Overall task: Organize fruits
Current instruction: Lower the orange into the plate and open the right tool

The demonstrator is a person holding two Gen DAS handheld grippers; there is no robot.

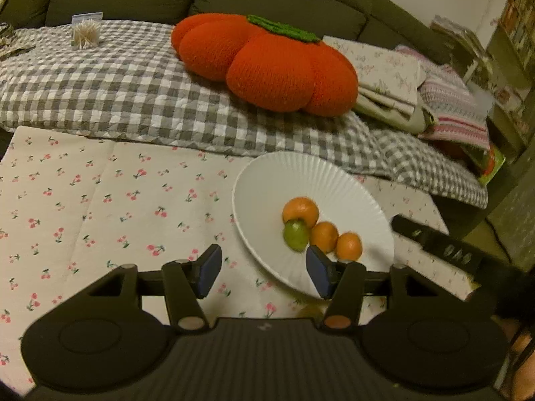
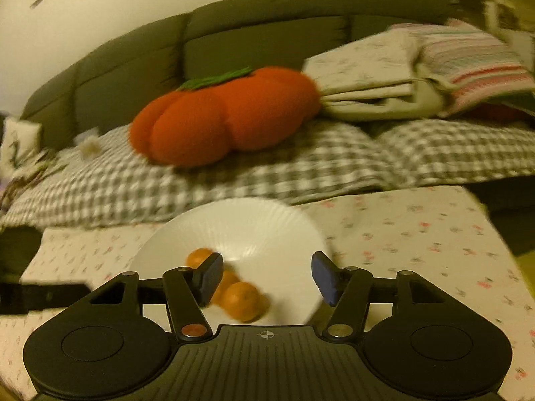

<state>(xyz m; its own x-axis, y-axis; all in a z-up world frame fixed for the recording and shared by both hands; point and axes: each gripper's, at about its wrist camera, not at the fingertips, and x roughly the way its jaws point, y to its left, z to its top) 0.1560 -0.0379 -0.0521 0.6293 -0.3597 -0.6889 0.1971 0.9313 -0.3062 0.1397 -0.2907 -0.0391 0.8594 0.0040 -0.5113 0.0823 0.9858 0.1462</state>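
Your left gripper (image 1: 263,271) stands open with nothing between its pads, above the cherry-print table (image 1: 100,200). The white ribbed plate (image 1: 267,173) lies ahead and to its right, carrying three oranges (image 1: 301,210) and one lime (image 1: 296,235), all touching. Your right gripper (image 2: 267,279) is also open and empty, directly over the plate's near rim; the fruit sits beside its left pad.

Left claw (image 1: 264,270) and right claw (image 2: 267,275) both angled downward, jaws apart, nothing between the pads.
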